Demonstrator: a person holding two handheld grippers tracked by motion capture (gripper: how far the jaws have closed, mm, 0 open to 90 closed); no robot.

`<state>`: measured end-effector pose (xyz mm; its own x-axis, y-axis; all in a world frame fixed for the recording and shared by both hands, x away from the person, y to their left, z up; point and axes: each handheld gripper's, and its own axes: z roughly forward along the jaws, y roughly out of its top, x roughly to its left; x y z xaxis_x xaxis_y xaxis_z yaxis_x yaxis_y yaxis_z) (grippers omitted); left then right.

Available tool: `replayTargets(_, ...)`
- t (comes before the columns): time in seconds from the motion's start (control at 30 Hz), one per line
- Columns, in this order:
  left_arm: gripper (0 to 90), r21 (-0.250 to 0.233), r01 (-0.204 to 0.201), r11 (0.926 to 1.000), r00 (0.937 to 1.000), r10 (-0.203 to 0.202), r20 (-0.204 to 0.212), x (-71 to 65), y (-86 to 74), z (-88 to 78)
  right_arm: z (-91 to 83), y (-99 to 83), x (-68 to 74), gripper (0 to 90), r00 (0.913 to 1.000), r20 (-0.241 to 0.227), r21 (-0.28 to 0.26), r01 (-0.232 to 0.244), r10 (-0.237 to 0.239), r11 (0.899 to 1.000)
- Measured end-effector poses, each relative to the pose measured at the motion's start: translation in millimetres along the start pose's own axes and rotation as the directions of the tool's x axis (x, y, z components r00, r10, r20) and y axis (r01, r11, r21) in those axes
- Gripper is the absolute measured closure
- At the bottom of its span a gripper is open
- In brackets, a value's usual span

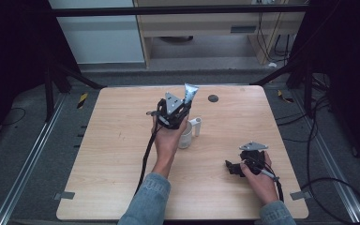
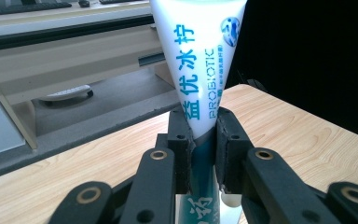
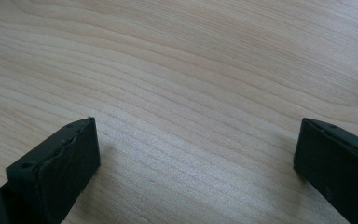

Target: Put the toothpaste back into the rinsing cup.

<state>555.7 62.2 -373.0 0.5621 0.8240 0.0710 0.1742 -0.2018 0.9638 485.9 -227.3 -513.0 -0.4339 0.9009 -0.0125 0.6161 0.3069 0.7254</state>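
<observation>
A white toothpaste tube (image 2: pixel 200 60) with blue print stands upright, crimped end up, between the jaws of my left gripper (image 2: pixel 200 140), which is shut on it. From the high view the left gripper (image 1: pixel 180 110) holds the tube (image 1: pixel 190 93) above a white mug (image 1: pixel 187 133) near the table's middle. The tube's lower end points down toward the mug's opening. My right gripper (image 3: pixel 196 154) is open with nothing between its jaws, hovering low over bare wood. In the high view the right gripper (image 1: pixel 232 166) is at the table's right front.
The wooden table (image 1: pixel 122 140) carries a dark round disc (image 1: pixel 213 98) near its far edge. Metal brackets (image 1: pixel 64 195) sit at the front corners. Cables trail on the grey floor (image 1: pixel 328 140) at the right, and a cabinet stands beyond the table.
</observation>
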Motion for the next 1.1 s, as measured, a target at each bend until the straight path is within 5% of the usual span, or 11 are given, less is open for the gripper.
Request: replayTargets(1.1, 78.0, 0.0, 0.03, 0.9996, 0.9995, -0.03, 0.005, 1.1, -31.9, 2.9, -0.2, 0.2, 0.3, 0.5, 1.0, -0.001, 0.001, -0.007, 0.007, 1.0)
